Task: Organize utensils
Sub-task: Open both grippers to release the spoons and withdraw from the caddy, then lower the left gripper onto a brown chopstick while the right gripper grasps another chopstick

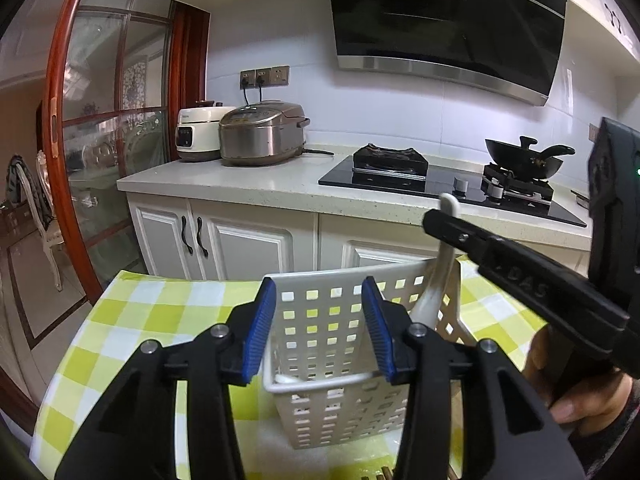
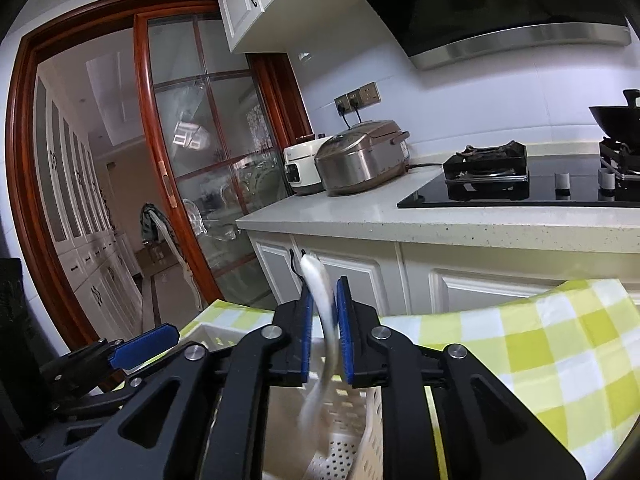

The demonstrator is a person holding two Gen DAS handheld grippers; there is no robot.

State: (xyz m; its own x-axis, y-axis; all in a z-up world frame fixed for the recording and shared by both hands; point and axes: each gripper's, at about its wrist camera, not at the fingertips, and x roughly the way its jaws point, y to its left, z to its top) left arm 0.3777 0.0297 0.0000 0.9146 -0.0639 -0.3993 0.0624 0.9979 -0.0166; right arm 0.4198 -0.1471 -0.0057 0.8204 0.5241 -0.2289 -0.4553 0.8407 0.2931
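The spoon point(image 2: 320, 300), white and long-handled, hangs upright over the basket point(image 1: 332, 320), its bowl end already down inside the far right corner and its handle tip sticking up above the rim. It is held this way, I judge, so that it can drop straight in and stand on end as cutlery does in a drainer. The right hand-held gripper point(image 2: 325, 320) is clenched on the spoon's handle, a blue pad point(image 2: 306, 332) on each side, and reaches in from the right.

The basket is a white perforated holder standing on the checked cloth point(image 1: 132, 320) that covers the near counter. The left hand-held gripper point(image 1: 319, 320) has its jaws spread, one on either side of the basket's near end. Whether the pads actually touch the walls I cannot tell; it looks placed to keep the light holder from tipping or sliding while the spoon goes in.

Counted: one basket; one spoon in the gripper, and one more white piece lying low at the basket's near left rim, likely a second spoon; two grippers.

Farther off, on the kitchen worktop, stand two cookers point(image 1: 262, 136), and on the hob point(image 1: 440, 184) one wok point(image 1: 524, 158).
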